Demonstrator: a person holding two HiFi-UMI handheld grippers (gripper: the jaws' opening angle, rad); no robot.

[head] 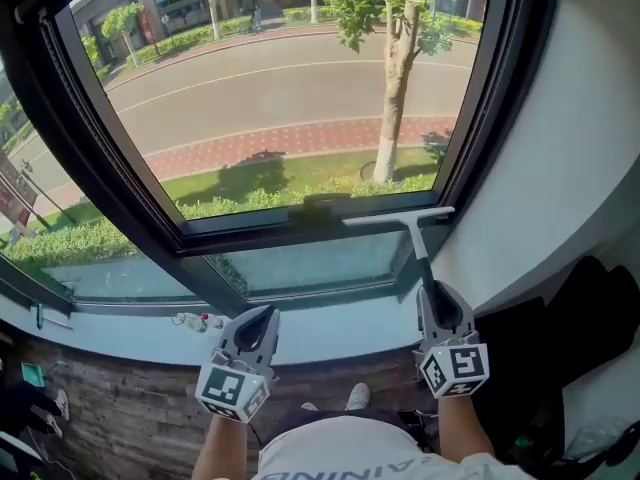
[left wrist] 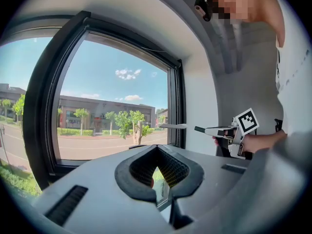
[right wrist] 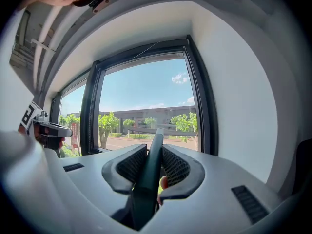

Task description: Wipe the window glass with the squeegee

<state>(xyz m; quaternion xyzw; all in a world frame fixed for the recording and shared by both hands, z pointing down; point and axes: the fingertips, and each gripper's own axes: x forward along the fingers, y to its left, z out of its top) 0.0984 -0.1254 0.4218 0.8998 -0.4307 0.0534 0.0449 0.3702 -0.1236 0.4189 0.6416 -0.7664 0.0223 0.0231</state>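
Observation:
The squeegee (head: 398,217) has a pale horizontal blade and a dark handle. Its blade lies level at the lower right corner of the big window glass (head: 280,88), just above the black bottom rail. Whether it touches the glass I cannot tell. My right gripper (head: 432,296) is shut on the handle's lower end; in the right gripper view the handle (right wrist: 153,155) runs up between the pads of the right gripper (right wrist: 152,167). My left gripper (head: 262,316) hangs over the sill at the left, shut and holding nothing. In the left gripper view, the pads of the left gripper (left wrist: 158,172) meet.
A thick black frame (head: 100,168) surrounds the glass, with a lower fixed pane (head: 300,263) beneath it. A small white and red object (head: 197,320) lies on the pale sill (head: 330,333). White wall (head: 570,148) stands close at the right, dark bags (head: 590,318) below it.

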